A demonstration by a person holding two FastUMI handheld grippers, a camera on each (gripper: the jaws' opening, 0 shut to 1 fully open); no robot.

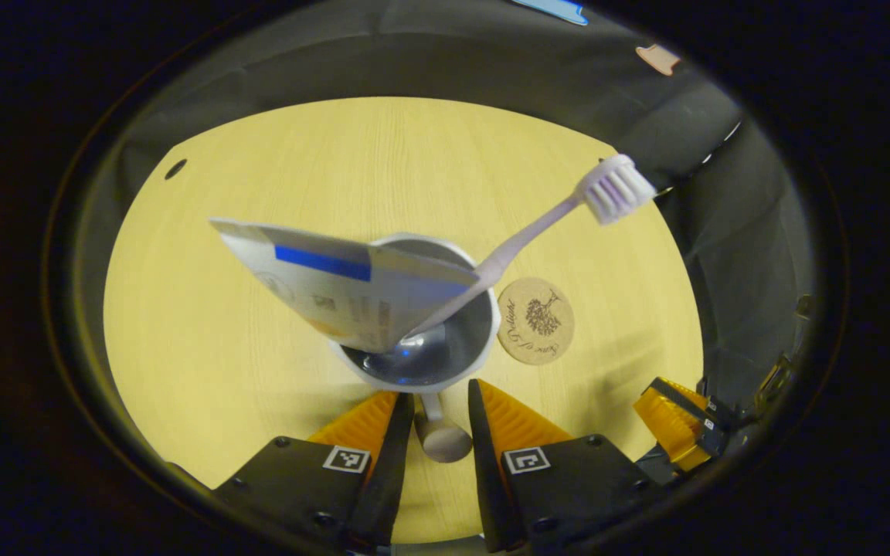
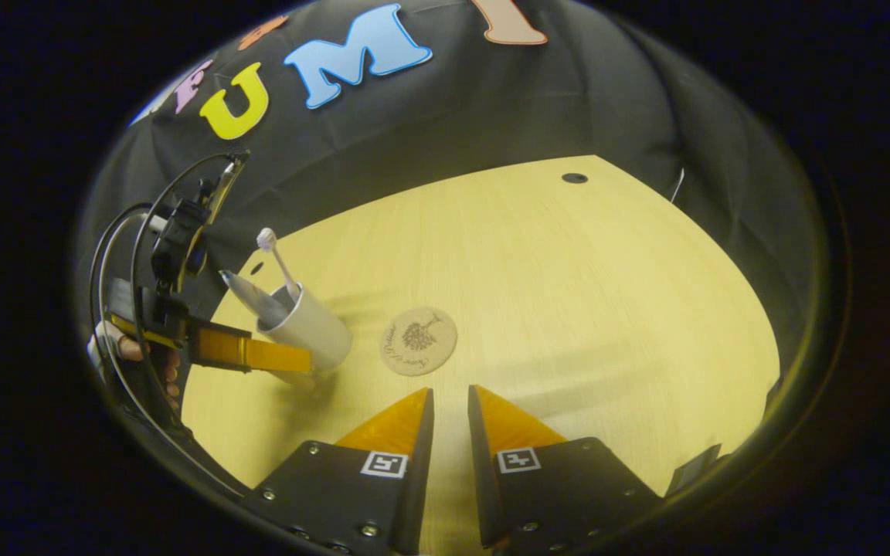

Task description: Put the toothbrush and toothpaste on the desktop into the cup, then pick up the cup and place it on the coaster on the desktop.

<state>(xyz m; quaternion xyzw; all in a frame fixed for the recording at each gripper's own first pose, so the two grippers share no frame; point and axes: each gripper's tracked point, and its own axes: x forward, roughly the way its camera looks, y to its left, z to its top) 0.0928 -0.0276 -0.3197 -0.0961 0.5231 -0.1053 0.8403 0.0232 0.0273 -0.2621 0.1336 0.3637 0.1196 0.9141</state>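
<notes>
Cup point(image 1: 445, 340) with toothbrush point(image 1: 538, 224) and toothpaste point(image 1: 337, 286) inside sits just beside coaster point(image 1: 535, 320); looks light, rigid, top-heavy, so my left tongs point(image 1: 439, 409), slightly open, straddle its handle point(image 1: 439, 432), right tongs point(image 2: 449, 409) nearly closed, empty.

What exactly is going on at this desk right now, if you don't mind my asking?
A person is tidying bathroom items with two hand-held grippers. The toothbrush and toothpaste already stand in the cup. The left hand-held gripper has its fingers on either side of the cup's handle, apparently ready to lift it. The coaster lies bare on the desk just beside the cup. The right hand-held gripper hangs over the desk, holding nothing, its fingers slightly apart.
</notes>
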